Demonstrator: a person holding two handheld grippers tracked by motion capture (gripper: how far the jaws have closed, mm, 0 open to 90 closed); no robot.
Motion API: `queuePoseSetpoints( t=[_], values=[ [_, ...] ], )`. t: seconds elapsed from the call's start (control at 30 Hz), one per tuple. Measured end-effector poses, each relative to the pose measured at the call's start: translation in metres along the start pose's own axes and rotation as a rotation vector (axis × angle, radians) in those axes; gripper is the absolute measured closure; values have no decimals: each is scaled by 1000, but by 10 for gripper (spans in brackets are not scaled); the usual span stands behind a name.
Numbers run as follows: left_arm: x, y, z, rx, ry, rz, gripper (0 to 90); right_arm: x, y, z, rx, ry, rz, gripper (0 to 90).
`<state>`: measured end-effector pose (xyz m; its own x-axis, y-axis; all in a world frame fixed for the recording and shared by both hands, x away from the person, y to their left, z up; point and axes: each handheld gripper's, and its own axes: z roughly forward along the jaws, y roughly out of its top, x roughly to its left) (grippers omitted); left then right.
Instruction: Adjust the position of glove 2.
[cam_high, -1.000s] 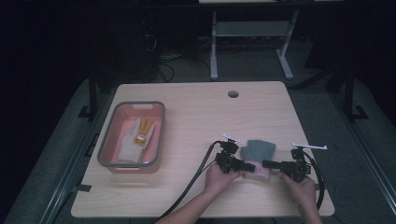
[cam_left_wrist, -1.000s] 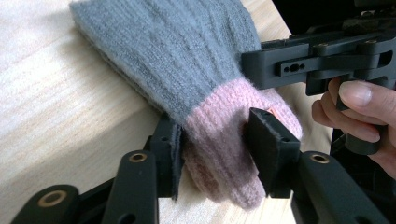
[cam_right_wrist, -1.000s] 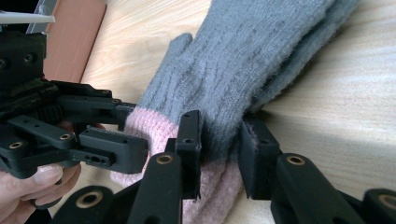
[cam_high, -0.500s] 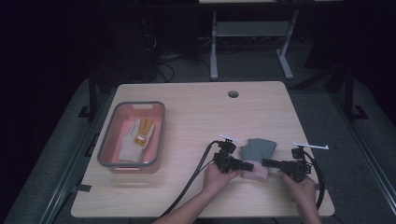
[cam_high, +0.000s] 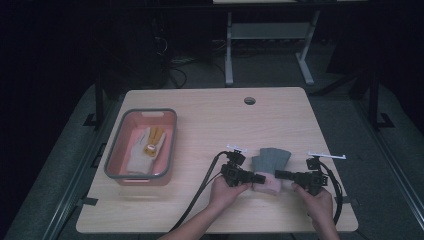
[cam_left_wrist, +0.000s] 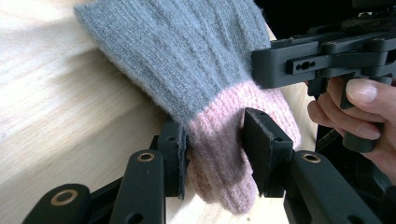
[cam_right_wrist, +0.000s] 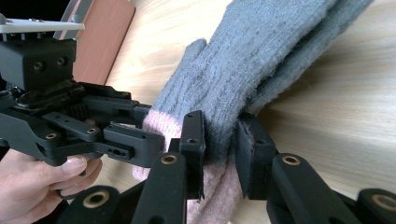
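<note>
Left gripper (cam_left_wrist: 212, 154) clamped on the pink cuff end of a grey-and-pink knit glove (cam_left_wrist: 187, 60); its own view shows both pads pressing the pink knit, jaws having just closed further onto it. Right gripper (cam_right_wrist: 219, 154) clamped on the same glove at the grey-pink seam, pads pinching the fabric. Each gripper view also catches the other gripper and the hand holding it, close in on the same cuff. High view gives the layout the close views lack: left gripper (cam_high: 257, 178) and right gripper (cam_high: 279, 175) point at each other across the cuff, glove (cam_high: 271, 160) flat on the wooden table (cam_high: 225, 120) near its front edge, grey fingers away from the person. Well apart at left, a pink bin (cam_high: 117, 160) with grey rim holds 1 pale glove with yellow fingers (cam_high: 147, 145).
</note>
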<state>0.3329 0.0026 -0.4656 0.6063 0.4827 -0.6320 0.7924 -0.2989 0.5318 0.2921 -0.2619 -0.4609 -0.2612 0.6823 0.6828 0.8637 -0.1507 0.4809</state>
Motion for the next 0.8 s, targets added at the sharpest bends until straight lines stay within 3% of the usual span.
queuePoseSetpoints(
  t=[0.27,0.8],
  values=[
    [1,1,-17,-17,10,30,615,15,5,6,6,-10,-26,741],
    [4,5,-58,-79,33,36,615,50,25,23,11,14,-81,741]
  ],
)
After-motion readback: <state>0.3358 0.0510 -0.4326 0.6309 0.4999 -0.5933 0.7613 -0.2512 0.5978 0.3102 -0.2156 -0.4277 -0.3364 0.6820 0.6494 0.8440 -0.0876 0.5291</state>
